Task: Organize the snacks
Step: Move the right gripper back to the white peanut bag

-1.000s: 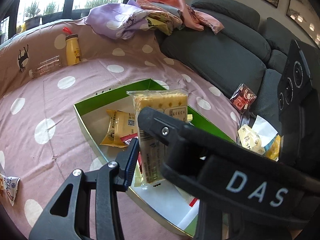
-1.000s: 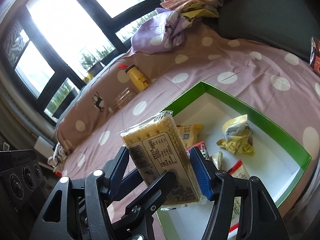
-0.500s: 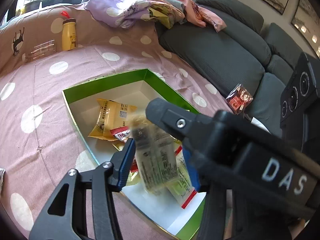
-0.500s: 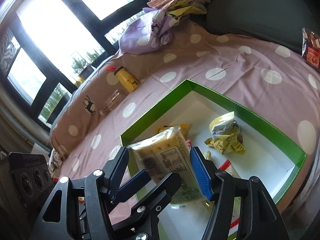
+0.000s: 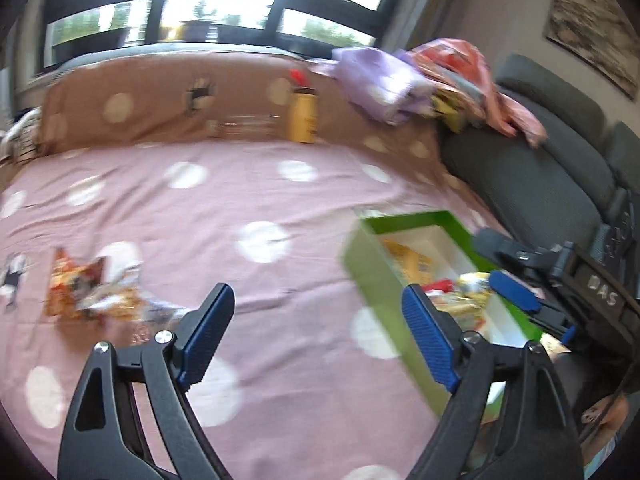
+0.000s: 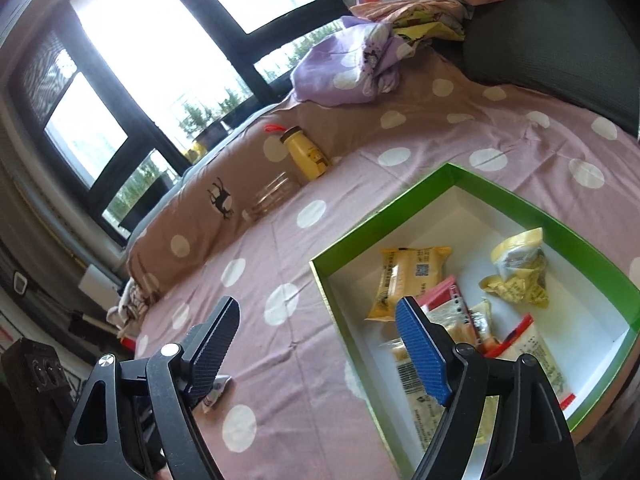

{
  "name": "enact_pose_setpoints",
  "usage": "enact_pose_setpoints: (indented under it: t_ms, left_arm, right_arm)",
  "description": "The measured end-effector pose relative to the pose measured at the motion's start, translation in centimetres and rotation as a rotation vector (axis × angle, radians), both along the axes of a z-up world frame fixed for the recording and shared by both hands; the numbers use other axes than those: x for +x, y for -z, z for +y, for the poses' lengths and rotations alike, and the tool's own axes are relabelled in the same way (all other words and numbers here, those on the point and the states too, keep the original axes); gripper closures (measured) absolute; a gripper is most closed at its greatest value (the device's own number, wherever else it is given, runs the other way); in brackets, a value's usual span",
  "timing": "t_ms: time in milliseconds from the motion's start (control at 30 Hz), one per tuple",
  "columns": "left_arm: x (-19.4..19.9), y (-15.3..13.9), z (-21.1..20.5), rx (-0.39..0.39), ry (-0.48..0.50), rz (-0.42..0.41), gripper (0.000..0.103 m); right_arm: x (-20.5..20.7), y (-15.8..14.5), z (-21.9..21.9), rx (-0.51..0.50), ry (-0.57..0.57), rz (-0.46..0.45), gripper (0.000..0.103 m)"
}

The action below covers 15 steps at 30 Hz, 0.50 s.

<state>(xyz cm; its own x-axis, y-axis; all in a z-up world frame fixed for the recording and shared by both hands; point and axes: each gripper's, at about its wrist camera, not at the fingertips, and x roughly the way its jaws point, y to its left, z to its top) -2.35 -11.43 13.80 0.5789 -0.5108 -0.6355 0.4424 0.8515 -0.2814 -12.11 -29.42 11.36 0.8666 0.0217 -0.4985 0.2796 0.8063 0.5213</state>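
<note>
Snacks lie mostly inside the green box, which sits on a pink sheet with white dots spread over what looks like a bed or couch. In the right wrist view the box's white floor holds a yellow wrapped cake, a crumpled pale yellow packet nearer the far wall, a red and white packet, and the clear cracker pack lying flat at the near end, partly behind the right claw's blue pad. The right claw hovers over the box's near left corner; its jaws have just been opening and now stand apart with nothing between them.

The left wrist view is blurred. The left claw points at the bare sheet to the left of the box, its jaws have just been opening too, and they stand wide with nothing in them. A loose orange snack packet lies on the sheet well apart from the box, to the left. The right claw's blue tips show over the box at the right edge of this view.

Against the brown bolster stand a yellow bottle with a red cap and, just beside it, a clear glass jar lying on its side. Crumpled purple cloth sits beyond them
</note>
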Motion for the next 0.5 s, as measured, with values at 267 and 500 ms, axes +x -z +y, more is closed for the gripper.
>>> enact_pose_setpoints:
  t_ms: [267,500]
  left_arm:
    - [3.7,5.0,9.5,-0.018,-0.233,0.158,0.017]
    - [5.9,7.6,11.3,-0.071,-0.255,0.270,0.018]
  right_arm:
    - [5.7,1.7,6.3,0.027,-0.240,0.081,0.021]
    - [13.2,4.1,13.1,-0.010,-0.480,0.220,0.021]
